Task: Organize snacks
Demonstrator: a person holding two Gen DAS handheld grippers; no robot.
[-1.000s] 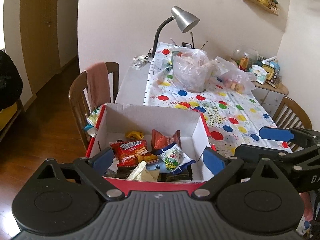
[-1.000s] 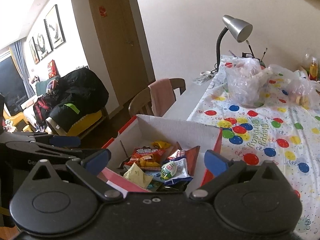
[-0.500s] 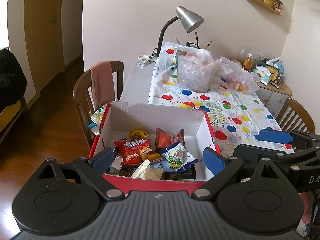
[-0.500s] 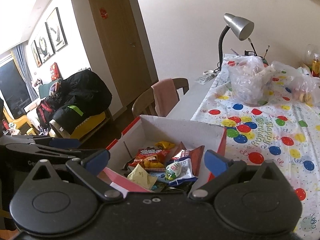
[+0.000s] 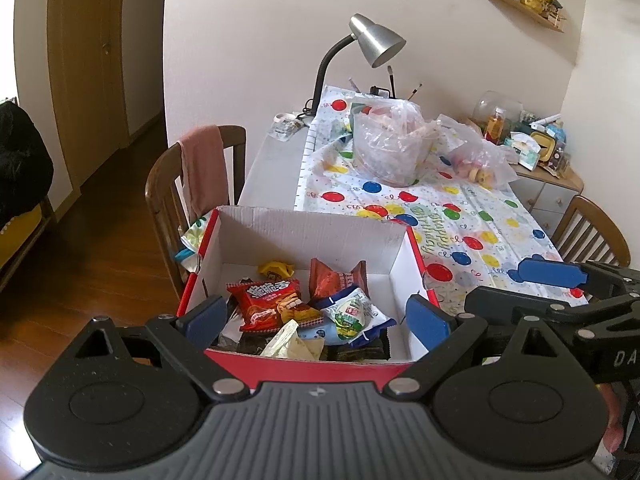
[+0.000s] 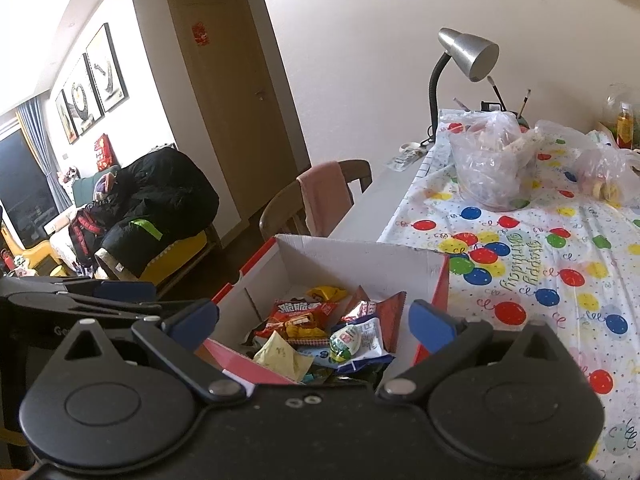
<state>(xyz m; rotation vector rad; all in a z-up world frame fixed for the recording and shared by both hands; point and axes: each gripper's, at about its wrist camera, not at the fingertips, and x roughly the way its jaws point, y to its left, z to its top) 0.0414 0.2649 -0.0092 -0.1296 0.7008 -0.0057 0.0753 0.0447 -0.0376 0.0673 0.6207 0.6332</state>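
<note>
- Compared with a second ago, both cameras have eased back and up a bit: we see more of the box's point(image 5: 312, 236) far wall and more tablecloth point(image 5: 460, 216) beyond it. The snacks inside haven't shifted.
- The box's near wall is mostly cut off by the gripper bodies in both views, so we can't make out what sits at the very front; some dark packets there are too buried to read.
- The red chip bag point(image 5: 268, 300), brown-red packet point(image 5: 332, 280), little yellow wrapper point(image 5: 276, 268) and white-green pack point(image 5: 352, 312) all lie piled in the box at the table's near corner.
- Left gripper point(image 5: 316, 316) hangs over the box's near edge, jaws spread wide with nothing between them.
- Right gripper point(image 6: 314, 320) is just beside it, same deal: jaws wide apart and empty, aimed at the pile.
- The clear bags point(image 6: 492, 160) by the lamp point(image 6: 468, 56) are too cloudy to tell the contents.
</note>
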